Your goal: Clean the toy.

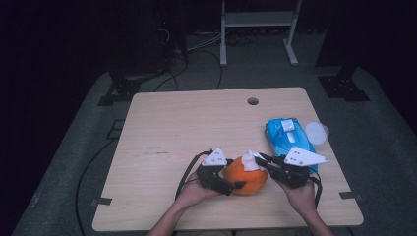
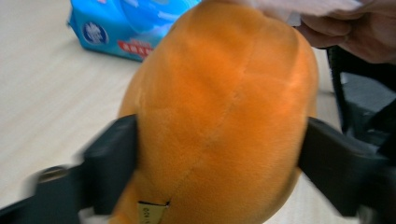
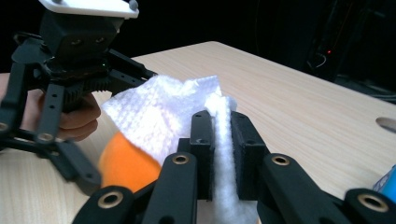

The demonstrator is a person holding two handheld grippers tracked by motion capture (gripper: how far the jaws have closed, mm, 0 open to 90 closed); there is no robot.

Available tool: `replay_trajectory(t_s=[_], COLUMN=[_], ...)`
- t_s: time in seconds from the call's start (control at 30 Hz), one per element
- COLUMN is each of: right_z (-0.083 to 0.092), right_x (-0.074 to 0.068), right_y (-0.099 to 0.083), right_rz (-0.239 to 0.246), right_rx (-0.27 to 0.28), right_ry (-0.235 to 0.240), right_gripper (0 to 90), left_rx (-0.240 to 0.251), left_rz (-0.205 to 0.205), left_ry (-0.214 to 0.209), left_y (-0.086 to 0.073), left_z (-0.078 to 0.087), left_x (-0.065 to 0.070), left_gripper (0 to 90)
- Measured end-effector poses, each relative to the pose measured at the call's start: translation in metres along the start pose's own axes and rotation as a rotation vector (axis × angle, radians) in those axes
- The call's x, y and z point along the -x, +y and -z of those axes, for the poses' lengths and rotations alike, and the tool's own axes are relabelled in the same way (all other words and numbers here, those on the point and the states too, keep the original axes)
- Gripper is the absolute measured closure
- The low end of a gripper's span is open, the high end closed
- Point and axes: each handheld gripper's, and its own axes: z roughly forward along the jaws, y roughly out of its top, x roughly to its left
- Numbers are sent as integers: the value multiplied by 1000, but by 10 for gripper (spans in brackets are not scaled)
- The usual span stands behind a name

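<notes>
An orange plush toy point(image 1: 248, 179) lies near the table's front edge, between my two grippers. My left gripper point(image 1: 235, 180) holds it from the left, and its black jaws touch both flanks of the toy point(image 2: 219, 116). My right gripper point(image 1: 261, 158) comes in from the right, shut on a white wipe point(image 1: 251, 161) that drapes over the top of the toy. In the right gripper view the wipe point(image 3: 163, 116) runs down between the closed pads of my right gripper point(image 3: 219, 126), with the toy point(image 3: 123, 165) beneath it.
A blue pack of wet wipes point(image 1: 285, 135) lies behind my right gripper, with a round white lid point(image 1: 315, 132) beside it near the table's right edge. A cable hole point(image 1: 253, 101) sits at the table's far side. Dark floor, stands and cables surround the wooden table point(image 1: 167, 128).
</notes>
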Motion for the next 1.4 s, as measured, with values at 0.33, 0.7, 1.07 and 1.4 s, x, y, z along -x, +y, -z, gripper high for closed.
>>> replay_trajectory(t_s=[0.33,0.7,1.07,1.4], right_z=[-8,-6,-3,-2], right_x=[-22,-18,-2,4], right_y=[13,8,-1,-2], right_rz=[64,18,-20,-50], right_rx=[6,6,-14,-6], right_ry=[66,37,22,23], right_gripper=[799,799,799,799], left_rx=[-24,-31,-8,-1], left_rz=[-60,-37,-2,15], left_ry=[42,53,-2,-84], left_y=[12,16,-1,-4], left_z=[11,14,5,4], left_x=[10,10,-12,-16], left_gripper=[393,360,18,293])
